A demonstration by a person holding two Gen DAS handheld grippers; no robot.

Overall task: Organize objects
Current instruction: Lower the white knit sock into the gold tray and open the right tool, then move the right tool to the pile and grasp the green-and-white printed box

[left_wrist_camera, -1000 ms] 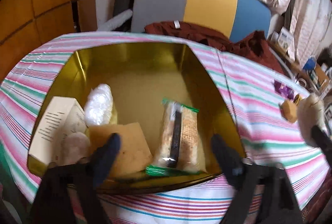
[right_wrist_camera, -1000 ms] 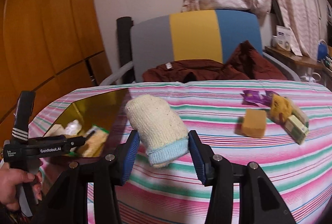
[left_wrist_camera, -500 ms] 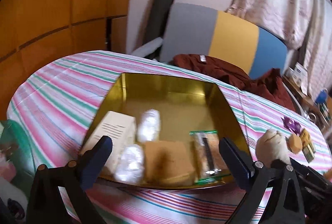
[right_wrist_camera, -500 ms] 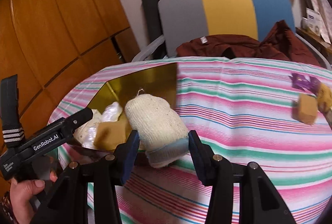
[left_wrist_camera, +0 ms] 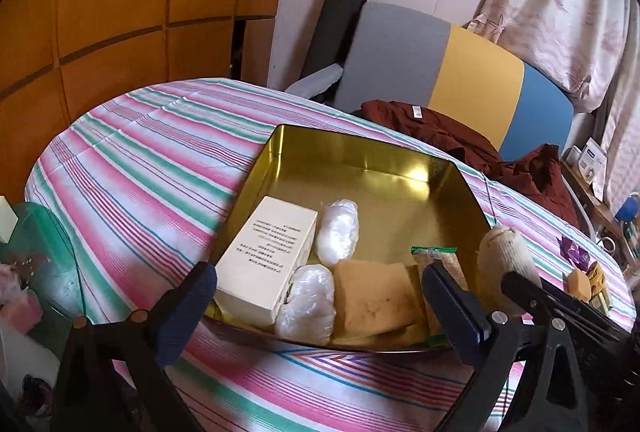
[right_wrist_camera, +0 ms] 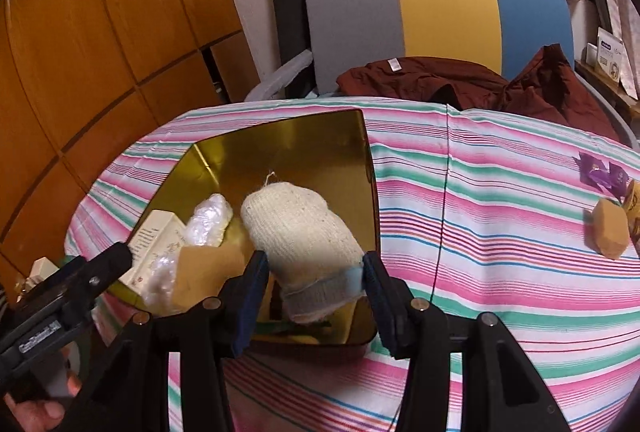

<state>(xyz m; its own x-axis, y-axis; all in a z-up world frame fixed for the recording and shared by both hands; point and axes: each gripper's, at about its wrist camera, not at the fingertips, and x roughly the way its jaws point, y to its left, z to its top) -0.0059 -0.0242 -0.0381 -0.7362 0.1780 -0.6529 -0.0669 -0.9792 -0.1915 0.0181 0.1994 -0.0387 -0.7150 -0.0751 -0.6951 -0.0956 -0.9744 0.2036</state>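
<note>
A gold tin lies on the striped tablecloth. In it are a white box, two clear plastic bundles, a tan sponge and a cracker packet. My right gripper holds a cream knitted sock by its blue cuff, in the air over the tin's near right corner. Its jaws are opening, with the sock still between them. My left gripper stands wide open and holds nothing, above the tin's near edge.
On the cloth at the right lie a second sponge, purple wrappers and small packets. A grey, yellow and blue chair with a maroon garment stands behind the table. A green glass side table is at the left.
My right gripper has carried the sock leftward from over the bare cloth to over the tin. My left gripper has drawn back from inside the tin, swung left and opened wider.
</note>
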